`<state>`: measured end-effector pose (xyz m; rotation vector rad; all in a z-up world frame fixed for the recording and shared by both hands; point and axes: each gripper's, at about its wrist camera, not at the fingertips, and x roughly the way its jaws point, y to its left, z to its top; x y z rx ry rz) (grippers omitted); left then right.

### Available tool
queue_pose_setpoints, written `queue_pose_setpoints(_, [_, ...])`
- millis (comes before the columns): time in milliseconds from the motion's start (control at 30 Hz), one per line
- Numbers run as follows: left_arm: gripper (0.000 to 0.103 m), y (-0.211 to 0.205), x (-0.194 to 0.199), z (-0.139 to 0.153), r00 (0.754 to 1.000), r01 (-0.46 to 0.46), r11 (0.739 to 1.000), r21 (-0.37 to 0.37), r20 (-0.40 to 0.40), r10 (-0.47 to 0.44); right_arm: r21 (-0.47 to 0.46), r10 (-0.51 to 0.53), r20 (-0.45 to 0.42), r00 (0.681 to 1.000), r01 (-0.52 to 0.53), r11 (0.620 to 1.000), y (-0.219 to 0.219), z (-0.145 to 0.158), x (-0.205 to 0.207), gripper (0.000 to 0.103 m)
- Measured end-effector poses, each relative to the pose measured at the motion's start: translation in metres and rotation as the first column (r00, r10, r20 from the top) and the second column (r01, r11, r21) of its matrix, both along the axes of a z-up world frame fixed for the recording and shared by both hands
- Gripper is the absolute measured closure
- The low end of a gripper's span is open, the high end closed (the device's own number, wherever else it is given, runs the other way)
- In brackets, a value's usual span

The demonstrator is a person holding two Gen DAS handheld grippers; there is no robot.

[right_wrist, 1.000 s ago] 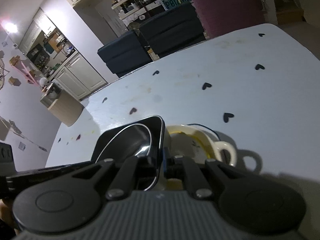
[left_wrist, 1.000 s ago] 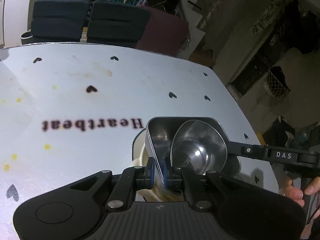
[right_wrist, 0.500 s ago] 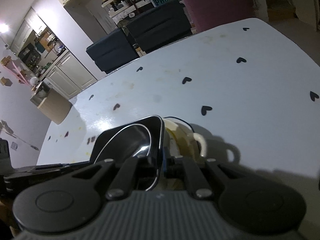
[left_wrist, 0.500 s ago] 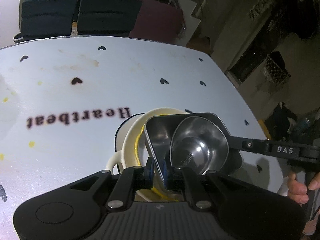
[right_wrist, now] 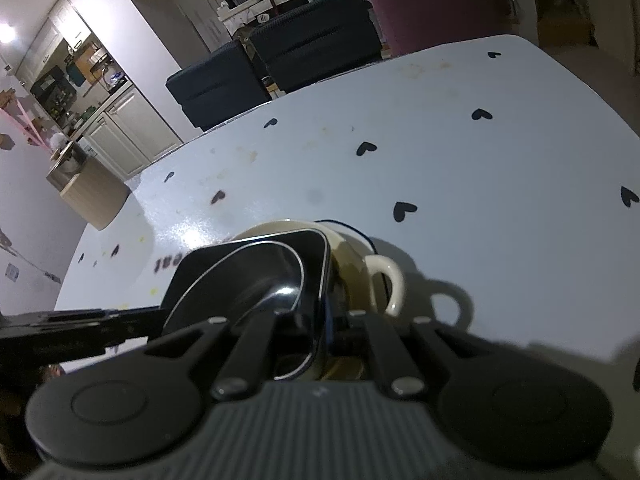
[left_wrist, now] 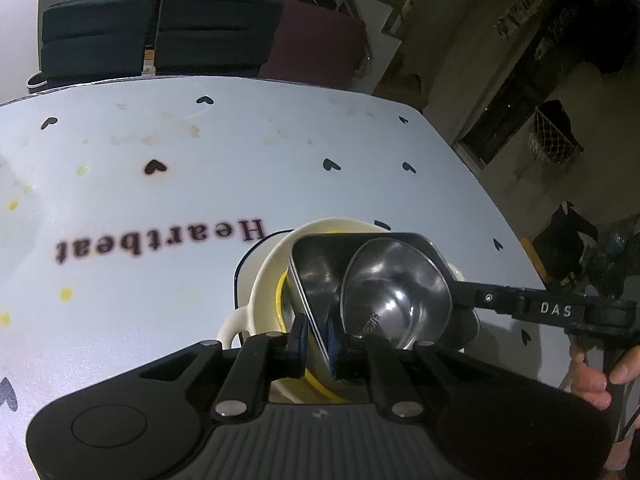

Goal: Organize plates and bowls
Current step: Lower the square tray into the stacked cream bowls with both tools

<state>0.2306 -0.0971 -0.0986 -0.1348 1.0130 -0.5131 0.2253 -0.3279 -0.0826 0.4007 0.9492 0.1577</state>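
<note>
A steel bowl [left_wrist: 384,288] with a rounded-triangle rim sits tilted inside a cream bowl with side handles and a yellow inside [left_wrist: 268,276] on the white table. My left gripper [left_wrist: 316,340] is shut on the steel bowl's near rim. My right gripper [right_wrist: 324,320] is shut on the opposite rim of the same steel bowl [right_wrist: 256,280]; its arm shows in the left wrist view [left_wrist: 540,308]. The cream bowl's handle [right_wrist: 388,284] shows to the right in the right wrist view.
The white table [left_wrist: 240,160] carries black heart marks, the word "Heartbeat" and some stains. Dark chairs [left_wrist: 160,36] and a maroon one [left_wrist: 316,44] stand at its far edge. A tan bin [right_wrist: 88,192] stands on the floor at left.
The steel bowl, held by both grippers, has come down further into the cream bowl. More of the cream bowl and its handles shows around it.
</note>
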Motion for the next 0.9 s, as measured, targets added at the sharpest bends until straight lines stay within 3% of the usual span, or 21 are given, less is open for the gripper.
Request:
queue_pose_setpoints(433, [0.094,-0.002,0.0,-0.007,0.999,0.021,1.0,0.02,-0.024,-0.021,0.011,-0.003,0.004,1.0,0.003,1.0,-0.002,0.002,-0.002,0.097])
queue_pose_setpoints(700, [0.088,0.001,0.0,0.001,1.0,0.001,1.0,0.001,-0.028,-0.001,0.025,-0.001,-0.022,1.0,0.002,1.0,-0.004,0.0,0.001,0.094])
queue_pose_setpoints(900, [0.063,0.008,-0.001,0.015,0.999,-0.049,0.999,-0.022,0.003,0.049,0.008,-0.01,0.017,1.0,0.01,1.0,-0.008,0.009,-0.002,0.087])
